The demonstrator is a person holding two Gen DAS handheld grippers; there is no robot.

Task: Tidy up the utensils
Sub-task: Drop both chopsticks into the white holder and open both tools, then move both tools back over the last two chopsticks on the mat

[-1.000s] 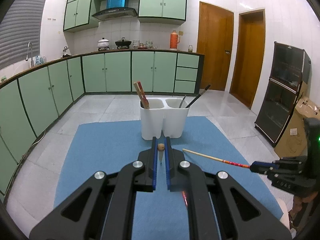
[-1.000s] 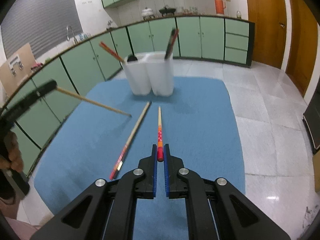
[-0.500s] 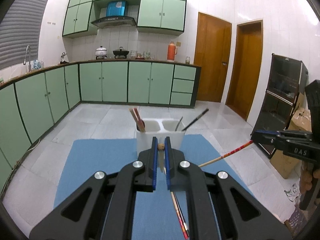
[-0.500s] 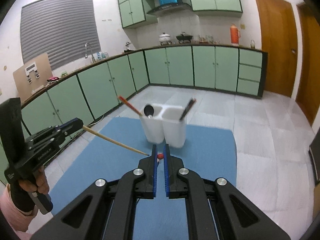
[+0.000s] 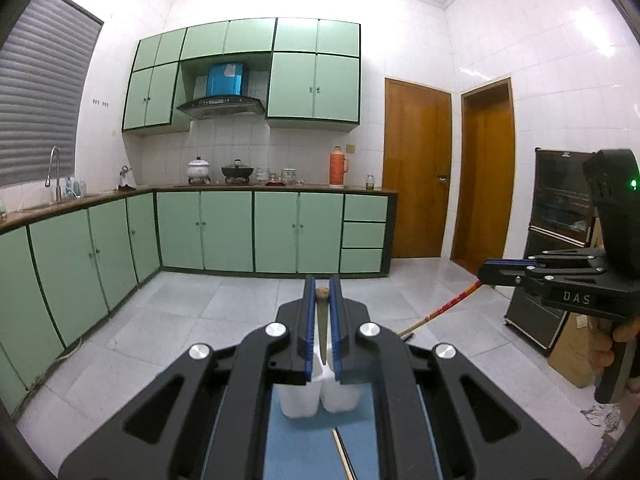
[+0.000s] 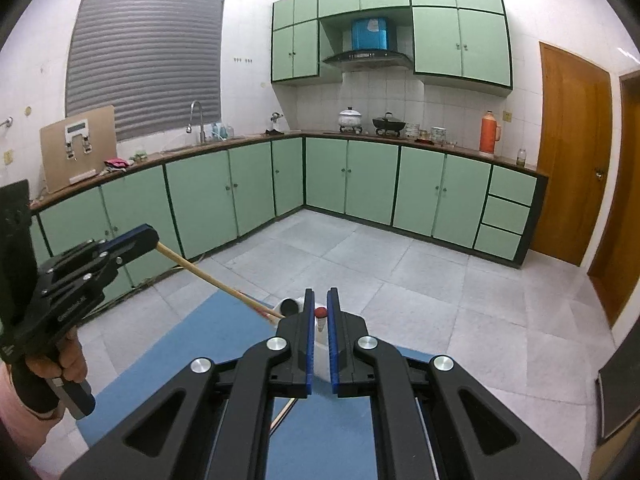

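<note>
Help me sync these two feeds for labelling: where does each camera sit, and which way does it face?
Left wrist: on the left tongs, facing the stove wall; own fingers clamp a plain chopstick; right tongs show at right.
Right wrist: on the right tongs, facing the cabinet corner; fingers clamp a red-ended chopstick; left tongs show at left.
Shared: white utensil holder, blue mat, orange thermos.

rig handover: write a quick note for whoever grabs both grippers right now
Left gripper: shut on a plain wooden chopstick, held by its butt end.
Right gripper: shut on a red-ended chopstick.
Both chopsticks slant down toward the white two-cup holder on the blue mat.
Done: both lifted off the mat.
Left: drop both into the holder, then fetch the chopstick still lying on the mat.
</note>
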